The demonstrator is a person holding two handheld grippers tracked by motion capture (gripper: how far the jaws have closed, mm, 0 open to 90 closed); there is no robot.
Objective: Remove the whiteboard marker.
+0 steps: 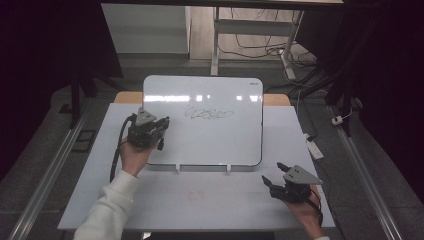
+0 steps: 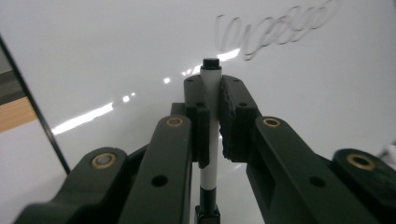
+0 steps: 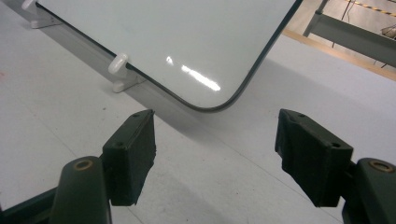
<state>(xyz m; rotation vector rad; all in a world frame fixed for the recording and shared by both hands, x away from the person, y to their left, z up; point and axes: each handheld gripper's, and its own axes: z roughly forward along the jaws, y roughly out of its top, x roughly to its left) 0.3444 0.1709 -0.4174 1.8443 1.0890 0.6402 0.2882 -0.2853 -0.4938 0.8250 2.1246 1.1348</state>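
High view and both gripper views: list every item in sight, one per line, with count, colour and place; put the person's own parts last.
Whiteboard: one, white with a dark edge, propped at the middle of the table.
Scribble: one, dark, on the board's upper middle.
Clips: two, white, under the board's lower edge.
Marker: one, white barrel with a black end, clamped in the left gripper.
Table: one, white top.
Cables: several, dark, on the floor behind the table.
Left gripper: one, black, over the board's left side, shut on the marker.
Right gripper: one, black, at the table's near right, jaws open and empty.
Sleeve: one, white, lower left.
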